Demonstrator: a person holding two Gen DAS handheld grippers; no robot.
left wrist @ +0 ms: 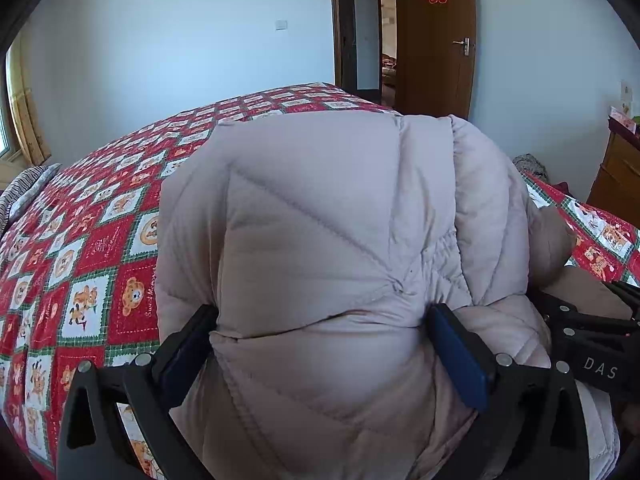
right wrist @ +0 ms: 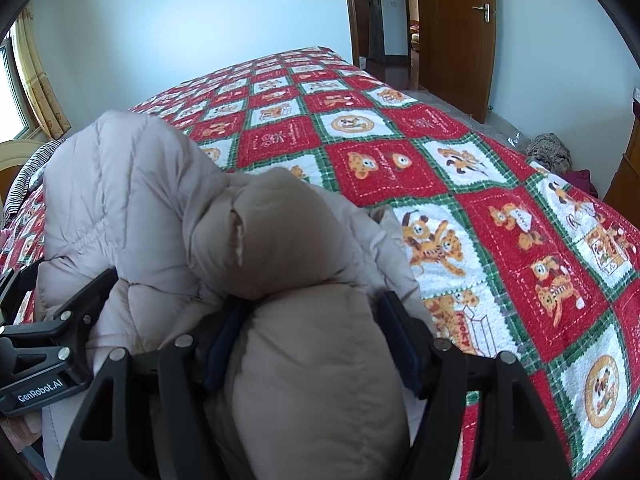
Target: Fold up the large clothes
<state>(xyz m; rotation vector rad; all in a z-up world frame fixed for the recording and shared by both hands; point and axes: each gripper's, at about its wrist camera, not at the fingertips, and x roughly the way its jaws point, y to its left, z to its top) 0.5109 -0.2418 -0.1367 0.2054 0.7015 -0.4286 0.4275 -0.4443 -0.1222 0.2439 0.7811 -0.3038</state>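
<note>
A pale grey-pink quilted puffer jacket (left wrist: 328,216) lies bunched on the bed, held up at its near end. My left gripper (left wrist: 320,320) is shut on a thick fold of the jacket, its blue pads pressed into both sides. In the right wrist view the jacket (right wrist: 132,184) bulges at the left, with a tan padded part (right wrist: 288,232) in front. My right gripper (right wrist: 308,320) is shut on that tan part of the jacket. Each gripper shows at the edge of the other's view, close alongside.
The bed has a red, white and green bear-pattern cover (right wrist: 460,184) stretching away to the far wall. A wooden door (left wrist: 436,40) stands open at the back right. A wooden cabinet (left wrist: 620,176) and a heap of cloth (right wrist: 548,150) are at the right.
</note>
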